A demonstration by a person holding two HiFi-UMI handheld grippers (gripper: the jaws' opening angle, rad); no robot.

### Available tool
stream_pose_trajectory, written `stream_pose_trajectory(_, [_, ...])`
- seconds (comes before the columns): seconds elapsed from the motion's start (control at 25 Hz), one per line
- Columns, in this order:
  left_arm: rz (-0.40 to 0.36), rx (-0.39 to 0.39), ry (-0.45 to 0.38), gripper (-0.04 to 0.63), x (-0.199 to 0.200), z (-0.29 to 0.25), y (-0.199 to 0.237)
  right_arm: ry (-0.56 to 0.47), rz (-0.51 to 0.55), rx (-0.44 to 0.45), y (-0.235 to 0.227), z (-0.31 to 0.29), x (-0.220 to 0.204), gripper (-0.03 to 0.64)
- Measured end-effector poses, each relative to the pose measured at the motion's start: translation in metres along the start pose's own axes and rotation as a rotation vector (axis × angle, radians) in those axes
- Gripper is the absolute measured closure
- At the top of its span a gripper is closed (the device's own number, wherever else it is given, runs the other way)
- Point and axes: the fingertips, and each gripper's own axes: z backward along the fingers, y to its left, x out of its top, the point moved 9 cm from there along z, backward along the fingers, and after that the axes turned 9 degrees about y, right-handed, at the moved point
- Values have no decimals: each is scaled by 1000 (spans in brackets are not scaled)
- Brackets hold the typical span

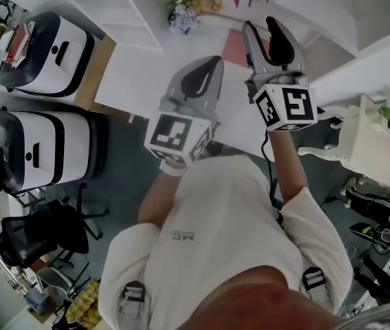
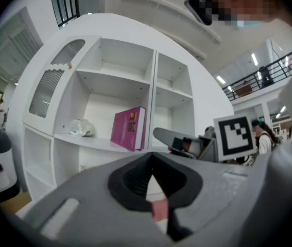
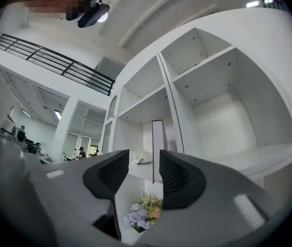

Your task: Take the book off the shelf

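The left hand-held gripper (image 2: 152, 158) has its jaws together on nothing, while the right hand-held gripper (image 3: 143, 174) stands partly open, its pads touching nothing. The head view alone shows both raised side by side, the right one reaching farther towards the white shelf (image 2: 109, 144). Only the left gripper view shows the pink cover of the book (image 2: 129, 128), upright on a middle board just beside the divider at its right, a pale lump (image 2: 81, 127) to its left. The right gripper view shows the book edge-on beyond its jaw gap, with flowers (image 3: 144, 212) lower down.
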Motion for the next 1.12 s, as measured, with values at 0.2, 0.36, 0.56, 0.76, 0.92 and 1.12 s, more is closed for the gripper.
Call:
stream_pose_trajectory(0.2, [16, 17, -1, 594, -1, -1, 10, 14, 3, -28, -8, -32, 6, 429])
stream_pose_trajectory(0.36, [27, 24, 3, 594, -2, -4, 17, 34, 19, -45, -13, -56, 7, 396])
stream_pose_trajectory(0.56, [40, 31, 18, 594, -7, -10, 23, 56, 35, -72, -22, -81, 0, 368])
stream_pose_trajectory(0.76, [50, 40, 32, 594, -13, -12, 27, 75, 42, -85, -29, -106, -5, 364])
stream_pose_trajectory(0.92, [52, 46, 38, 594, -14, -11, 28, 96, 43, -88, -31, -121, -6, 364])
stream_pose_trajectory(1.12, [53, 53, 39, 594, -15, -10, 29, 123, 27, -118, -36, -130, -8, 476])
